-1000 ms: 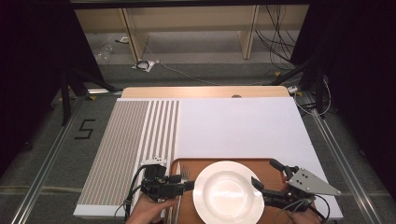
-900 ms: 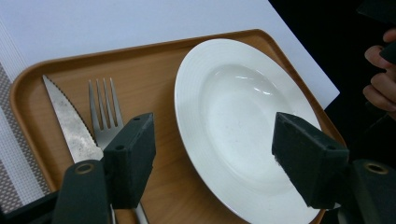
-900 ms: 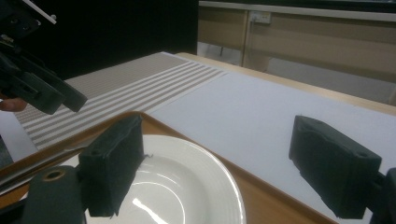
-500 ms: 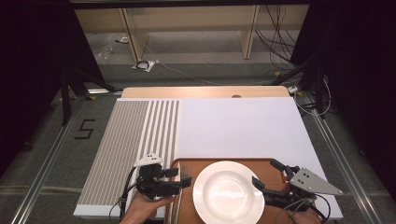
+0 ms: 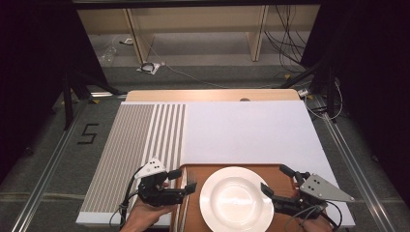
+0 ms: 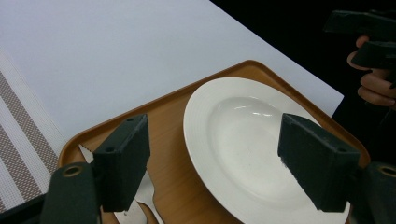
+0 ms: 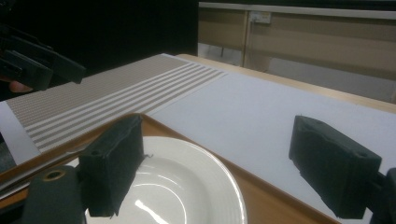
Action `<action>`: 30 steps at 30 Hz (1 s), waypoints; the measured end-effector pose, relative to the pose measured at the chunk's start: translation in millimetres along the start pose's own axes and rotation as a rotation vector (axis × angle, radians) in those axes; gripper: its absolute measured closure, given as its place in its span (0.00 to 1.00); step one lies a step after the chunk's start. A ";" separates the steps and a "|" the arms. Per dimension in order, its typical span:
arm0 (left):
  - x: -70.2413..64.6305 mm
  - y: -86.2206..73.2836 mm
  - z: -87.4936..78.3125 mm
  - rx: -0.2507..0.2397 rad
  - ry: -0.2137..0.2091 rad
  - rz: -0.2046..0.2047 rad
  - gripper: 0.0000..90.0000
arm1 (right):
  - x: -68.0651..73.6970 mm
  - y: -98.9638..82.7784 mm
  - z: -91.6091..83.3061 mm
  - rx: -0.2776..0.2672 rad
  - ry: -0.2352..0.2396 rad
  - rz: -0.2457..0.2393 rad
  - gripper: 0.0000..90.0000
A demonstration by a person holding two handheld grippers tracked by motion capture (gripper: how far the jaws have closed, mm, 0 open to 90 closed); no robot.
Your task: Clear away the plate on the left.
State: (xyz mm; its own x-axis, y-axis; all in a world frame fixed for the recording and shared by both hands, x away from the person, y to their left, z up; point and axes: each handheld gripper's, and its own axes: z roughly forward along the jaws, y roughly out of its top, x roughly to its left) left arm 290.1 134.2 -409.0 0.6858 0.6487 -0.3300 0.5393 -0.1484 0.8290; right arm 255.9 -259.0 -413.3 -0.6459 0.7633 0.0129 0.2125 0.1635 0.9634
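A wooden table (image 5: 212, 94) bears a striped mat (image 5: 241, 130) and tray (image 5: 193, 203).

— Anything different on the left?
— Left gripper (image 5: 180, 182) pulled back from the plate (image 5: 236, 199), now over the tray's (image 5: 193, 170) left edge, beside the fork (image 5: 189, 188). Turned too, grey top plate swung up and away from the person.
— And on the right?
— Right gripper (image 5: 278, 182) shifted only slightly, about where it was.
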 end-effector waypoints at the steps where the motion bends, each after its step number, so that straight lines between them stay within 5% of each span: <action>1: 0.4 0.0 -0.7 -0.009 -0.001 0.005 0.28 | -0.2 0.0 0.0 0.001 0.000 -0.002 0.21; 30: 2.6 -4.9 -18.7 -0.188 -0.006 0.084 0.25 | -0.1 0.7 -0.6 -0.006 -0.002 0.003 0.21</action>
State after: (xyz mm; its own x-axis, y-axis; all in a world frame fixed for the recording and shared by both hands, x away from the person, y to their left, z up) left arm 280.1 150.6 -405.5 0.7273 0.6358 -0.2584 0.3796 -0.0591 0.9233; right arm 255.7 -259.3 -412.5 -0.6439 0.7650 0.0149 0.2094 0.1574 0.9651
